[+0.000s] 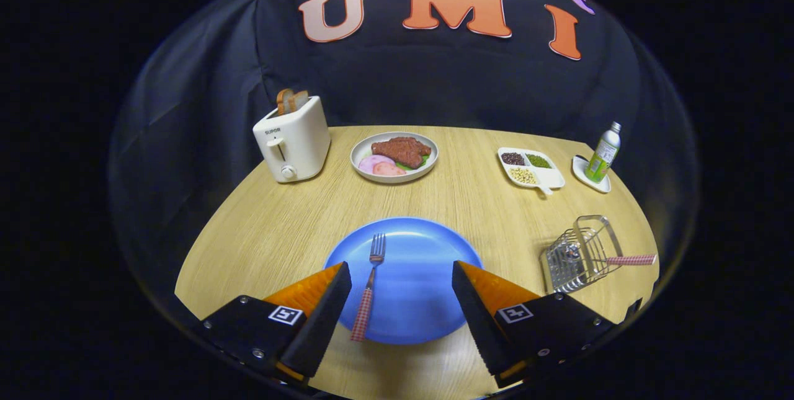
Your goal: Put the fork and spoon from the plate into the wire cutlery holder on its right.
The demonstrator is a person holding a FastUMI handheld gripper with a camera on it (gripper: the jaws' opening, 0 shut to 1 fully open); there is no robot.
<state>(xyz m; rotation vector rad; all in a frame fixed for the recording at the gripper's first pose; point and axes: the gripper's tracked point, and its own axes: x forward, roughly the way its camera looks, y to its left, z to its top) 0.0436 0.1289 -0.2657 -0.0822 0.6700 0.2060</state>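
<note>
With one checked handle already poking from the wire cutlery holder (pixel 580 254), my gripper (pixel 401 291) hangs open over the round blue plate (pixel 422 263); the checked-handled metal fork (pixel 368 288) lies just inside my left finger and needs straddling.

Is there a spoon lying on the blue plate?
No, the blue plate holds just a fork, lying between the open tool's fingers.

Gripper (pixel 402 276) hangs spread wide over the blue plate (pixel 422 251), fork (pixel 370 282) lying just inside the left finger, bare plate across to the right finger. Open tabletop (pixel 471 201) runs from the plate to the wire cutlery holder (pixel 580 254). A red-checked handle (pixel 629 260) leans out of its top. Toaster (pixel 293 139), food plate (pixel 394 156), divided tray (pixel 530 167) and bottle (pixel 604 153) stand well beyond.
</note>
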